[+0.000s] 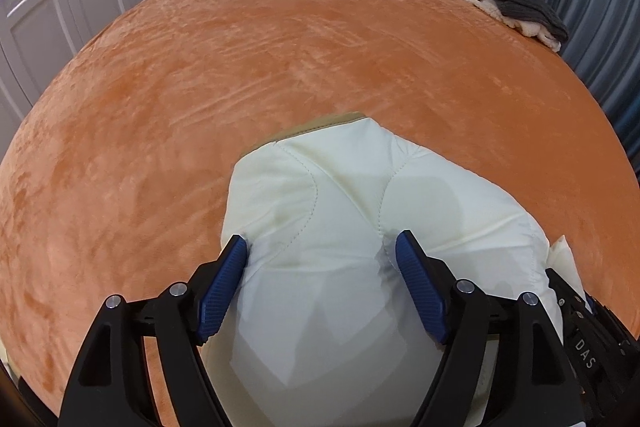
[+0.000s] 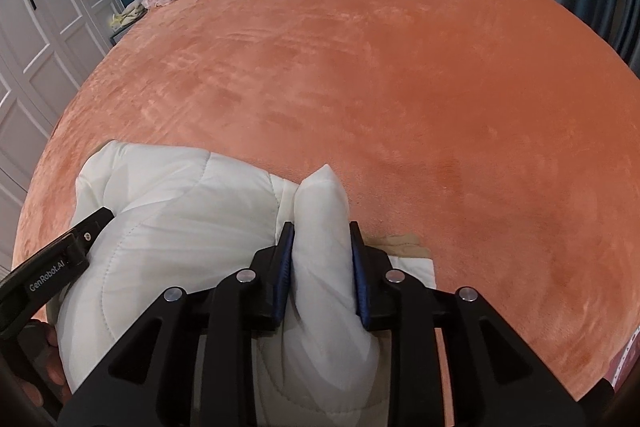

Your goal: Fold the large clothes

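- The puffy white quilted jacket [image 1: 340, 211] lies bunched at lower centre on the orange bed [image 1: 280, 67].
- My left tongs [image 1: 322, 257] straddle its bulk, spread wide.
- My right tongs [image 2: 322, 239] are clamped on a padded fold.
- I judge it light, springy and slick; I'd grip the stitched seams.

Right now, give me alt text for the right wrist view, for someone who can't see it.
The right gripper is shut on a puffy fold of a white quilted jacket lying on an orange bedspread. The left gripper reaches in beside it; clothes are piled at the far edge.
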A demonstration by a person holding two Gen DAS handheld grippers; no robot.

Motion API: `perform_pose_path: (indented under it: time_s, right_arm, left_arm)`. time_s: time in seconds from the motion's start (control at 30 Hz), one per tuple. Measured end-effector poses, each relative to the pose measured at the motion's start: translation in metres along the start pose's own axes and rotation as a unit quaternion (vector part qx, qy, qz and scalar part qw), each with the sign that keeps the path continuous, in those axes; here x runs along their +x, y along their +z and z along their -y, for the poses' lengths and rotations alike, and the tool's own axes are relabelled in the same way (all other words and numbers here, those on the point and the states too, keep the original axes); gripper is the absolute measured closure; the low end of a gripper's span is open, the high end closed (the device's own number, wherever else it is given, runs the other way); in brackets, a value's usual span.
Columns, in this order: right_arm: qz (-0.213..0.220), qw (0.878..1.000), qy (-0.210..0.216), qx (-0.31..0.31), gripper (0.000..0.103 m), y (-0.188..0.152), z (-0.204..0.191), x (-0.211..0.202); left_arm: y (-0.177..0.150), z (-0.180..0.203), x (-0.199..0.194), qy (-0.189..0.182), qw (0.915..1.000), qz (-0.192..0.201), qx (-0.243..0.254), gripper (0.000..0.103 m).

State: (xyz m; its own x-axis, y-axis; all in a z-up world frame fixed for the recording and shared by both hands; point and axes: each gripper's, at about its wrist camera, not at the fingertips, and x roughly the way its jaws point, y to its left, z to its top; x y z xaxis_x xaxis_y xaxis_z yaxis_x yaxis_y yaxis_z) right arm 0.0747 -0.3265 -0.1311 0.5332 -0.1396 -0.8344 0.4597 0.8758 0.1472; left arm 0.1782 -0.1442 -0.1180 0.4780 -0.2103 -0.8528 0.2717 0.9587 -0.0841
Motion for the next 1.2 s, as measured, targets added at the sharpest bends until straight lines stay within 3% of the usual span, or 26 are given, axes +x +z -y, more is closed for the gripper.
perform_pose_path:
  time_s: [0.57, 0.73, 0.83, 0.9, 0.97, 1.2]
  right_arm:
    - [0.008, 1.0, 0.015, 0.006, 0.077, -0.002, 0.004, 0.015]
    - [0.017, 0.999, 0.035, 0.027, 0.074, -0.002, 0.012, 0.012]
    - [0.024, 0.996, 0.064, 0.064, 0.06, -0.002, 0.028, 0.0]
    - [0.027, 0.993, 0.076, 0.086, 0.045, -0.004, 0.039, -0.015]
    - [0.037, 0.992, 0.071, 0.102, 0.018, -0.013, 0.052, -0.038]
    - [-0.031, 0.983, 0.153, 0.099, 0.016, -0.052, 0.071, -0.055]
  left_arm:
    - [-0.005, 0.006, 0.019, 0.037, 0.9992, 0.017, 0.005, 0.023]
    - [-0.005, 0.001, 0.017, 0.026, 0.9995, 0.016, -0.006, 0.022]
    - [-0.005, -0.009, 0.01, 0.0, 0.9996, 0.013, -0.027, 0.019]
    - [-0.008, -0.022, -0.004, -0.025, 0.9985, 0.012, -0.047, 0.017]
    - [-0.014, -0.034, -0.019, -0.04, 0.9971, 0.014, -0.063, 0.017]
    - [-0.057, -0.069, -0.057, -0.113, 0.989, -0.008, -0.095, 0.017]
